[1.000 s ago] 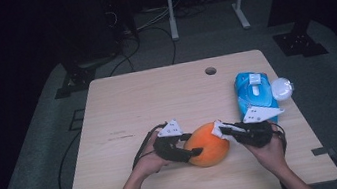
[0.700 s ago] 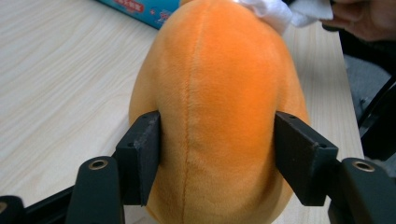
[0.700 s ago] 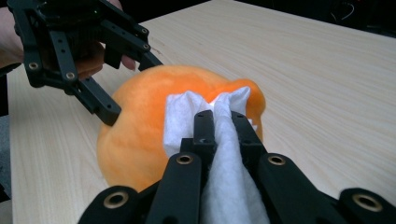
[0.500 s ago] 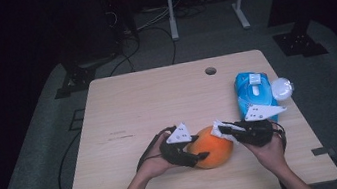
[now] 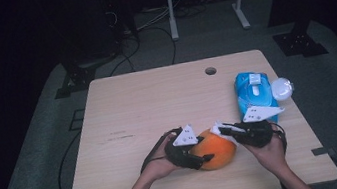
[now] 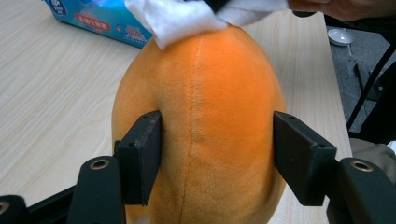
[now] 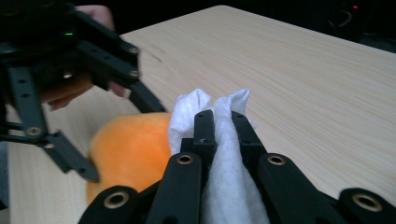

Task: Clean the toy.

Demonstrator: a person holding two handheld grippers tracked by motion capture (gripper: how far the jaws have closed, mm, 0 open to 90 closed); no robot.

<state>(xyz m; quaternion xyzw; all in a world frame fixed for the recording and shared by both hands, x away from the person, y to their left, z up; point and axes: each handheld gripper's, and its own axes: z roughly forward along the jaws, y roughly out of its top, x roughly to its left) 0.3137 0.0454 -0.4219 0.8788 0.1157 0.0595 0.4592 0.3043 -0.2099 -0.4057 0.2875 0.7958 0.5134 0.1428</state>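
an orange plush toy (image 5: 218, 152) is held on the table (image 5: 147, 102) near the front edge, between the 2 hands; the left gripper (image 6: 212, 154) is clamped across its sides, both pads touching the fabric, while the right gripper (image 7: 223, 128) is pressed together on a white wipe (image 7: 229, 186) laid against the toy's far end. the toy is soft and rounded, so it could be squeezed out of the left jaws if the wipe is pushed too hard. the wipe could also be pulled loose if it drags on the plush, and the blue wipe pack (image 5: 252, 93) near the right hand could be bumped.
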